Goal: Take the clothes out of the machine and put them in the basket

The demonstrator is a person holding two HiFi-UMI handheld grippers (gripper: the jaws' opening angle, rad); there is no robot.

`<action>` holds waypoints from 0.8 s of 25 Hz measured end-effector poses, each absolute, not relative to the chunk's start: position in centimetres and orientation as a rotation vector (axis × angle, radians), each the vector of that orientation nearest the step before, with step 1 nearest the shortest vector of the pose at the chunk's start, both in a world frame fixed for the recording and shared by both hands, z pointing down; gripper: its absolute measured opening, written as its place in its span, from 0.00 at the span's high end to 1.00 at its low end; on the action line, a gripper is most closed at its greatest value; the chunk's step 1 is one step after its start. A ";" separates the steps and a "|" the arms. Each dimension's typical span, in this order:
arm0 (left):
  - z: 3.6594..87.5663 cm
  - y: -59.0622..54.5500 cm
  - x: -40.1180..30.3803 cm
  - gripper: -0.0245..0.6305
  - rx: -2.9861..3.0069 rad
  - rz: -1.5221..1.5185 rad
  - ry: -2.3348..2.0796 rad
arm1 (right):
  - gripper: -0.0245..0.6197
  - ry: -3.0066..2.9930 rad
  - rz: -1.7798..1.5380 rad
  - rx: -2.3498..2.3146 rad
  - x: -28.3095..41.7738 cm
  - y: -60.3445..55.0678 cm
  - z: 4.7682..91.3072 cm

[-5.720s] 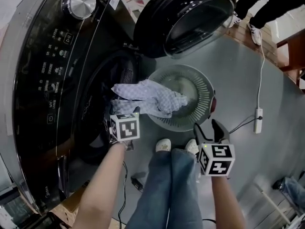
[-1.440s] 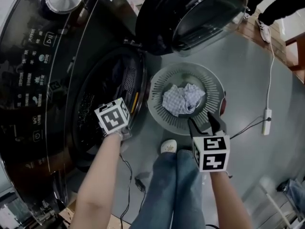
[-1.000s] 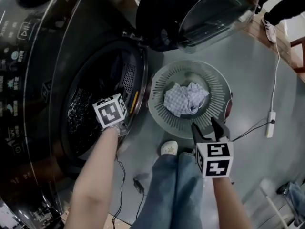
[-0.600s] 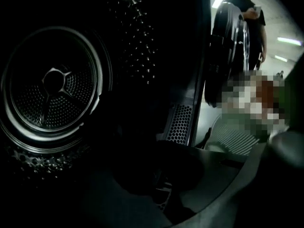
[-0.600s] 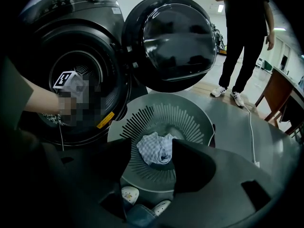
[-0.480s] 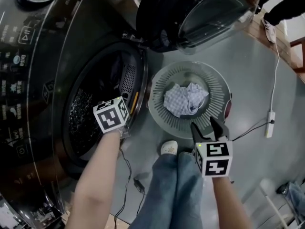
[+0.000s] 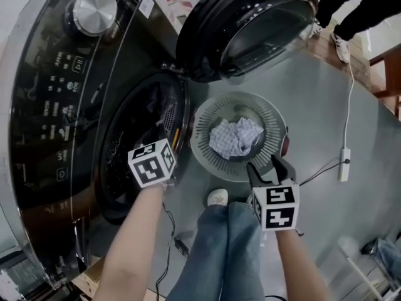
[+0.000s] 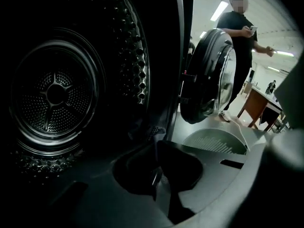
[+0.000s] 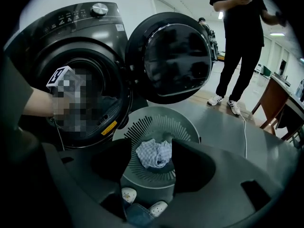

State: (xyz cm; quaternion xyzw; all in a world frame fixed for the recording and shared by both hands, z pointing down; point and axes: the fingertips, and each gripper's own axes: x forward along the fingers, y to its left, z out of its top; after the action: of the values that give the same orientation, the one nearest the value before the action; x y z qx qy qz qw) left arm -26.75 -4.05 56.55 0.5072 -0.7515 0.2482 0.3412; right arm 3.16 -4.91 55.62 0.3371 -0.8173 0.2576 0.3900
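Nearest the camera, the person's legs (image 7: pixel 219 249) and shoes (image 7: pixel 217 197) stand at 6 o'clock of the basket (image 7: pixel 270 121), a round grey tub with a slotted wall set on the floor (image 7: pixel 326 105). The right gripper (image 7: pixel 265 167) hangs at 5 o'clock of the basket, in line with its near rim. Its jaws stand about half apart and grip nothing, and its own view looks through the gap onto the cloth (image 7: pixel 235 137). The cloth, a crumpled blue-and-white check, lies in the bottom of the basket near the centre, clear of both grippers. The left gripper (image 8: pixel 155 151) is at 8 o'clock of the basket, at the lower right edge of the washer's mouth. Its jaws are pressed together, and no cloth shows between them in its own view. That view has the perforated steel drum (image 8: pixel 54 94) at 10 o'clock; the dim lower part of the drum cannot be read. The washer (image 7: pixel 56 105), dark with a control panel and a silver knob (image 7: pixel 94 11), fills 9 to 11 o'clock of the basket. Its round door (image 7: pixel 250 24) stands swung open at 12 o'clock. A white cable with a power strip (image 7: pixel 343 155) lies on the floor at 3 o'clock. Beyond the door, at 1 o'clock, a bystander (image 9: pixel 242 32) in dark clothes stands holding a phone.
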 end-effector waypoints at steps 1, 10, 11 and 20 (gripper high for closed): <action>55.9 -4.2 -26.3 0.93 1.334 0.635 -1.951 | 0.55 -2.078 0.655 0.865 3.4 -5.0 55.2; 51.8 -4.4 -19.7 0.93 1.483 0.536 -1.857 | 0.56 -2.084 0.676 0.936 5.1 -5.8 52.2; 51.6 -4.5 -18.9 0.93 1.498 0.520 -1.843 | 0.56 -2.084 0.673 0.940 5.3 -5.8 52.0; 51.7 -5.0 -9.9 0.93 1.622 0.435 -1.597 | 0.56 -2.031 0.723 1.015 8.6 -5.3 52.2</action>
State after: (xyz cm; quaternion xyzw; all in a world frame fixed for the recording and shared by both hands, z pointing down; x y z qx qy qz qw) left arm -9.90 -4.97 51.67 0.6412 -0.6316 0.1719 0.4006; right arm 8.58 -5.34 52.16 0.3956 -0.7917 0.2818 0.3705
